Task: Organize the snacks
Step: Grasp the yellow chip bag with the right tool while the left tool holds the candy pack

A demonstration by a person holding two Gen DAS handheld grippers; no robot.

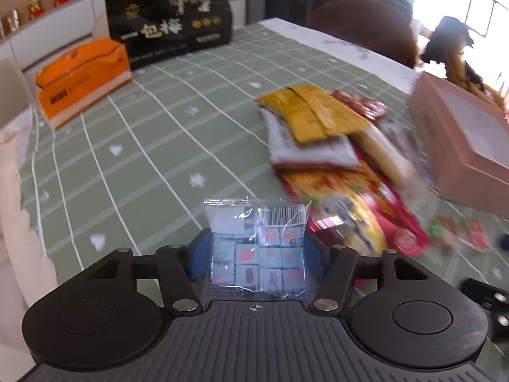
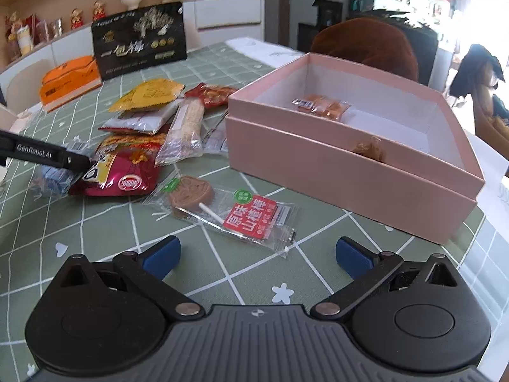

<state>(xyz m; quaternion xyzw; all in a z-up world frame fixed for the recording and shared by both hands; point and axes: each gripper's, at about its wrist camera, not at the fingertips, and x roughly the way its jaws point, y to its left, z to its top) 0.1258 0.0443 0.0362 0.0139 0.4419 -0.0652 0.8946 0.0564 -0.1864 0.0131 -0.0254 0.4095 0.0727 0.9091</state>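
My left gripper [image 1: 257, 248] is shut on a clear packet of small blue candies [image 1: 257, 254], its blue pads [image 1: 200, 254] pressed to the packet's sides, just above the green checked tablecloth [image 1: 143, 159]. In the right wrist view it shows as a black finger [image 2: 47, 156] at the left of the snack pile, over the same packet [image 2: 54, 176]. The pile holds a yellow packet [image 2: 146, 95], a red packet [image 2: 127, 175] and a cereal bar [image 2: 184, 130]. My right gripper [image 2: 257, 251] stands open above the cloth, just short of a wrapped lollipop [image 2: 222, 210]. An open pink box [image 2: 350, 165] holds an orange snack [image 2: 321, 106].
A tall black bag [image 2: 140, 41] and an orange box [image 2: 70, 79] stand at the table's far left. A brown chair back [image 2: 366, 44] rises behind the pink box. A shelf with figurines [image 2: 76, 19] runs along the wall. Bare cloth lies left of the pile [image 1: 127, 175].
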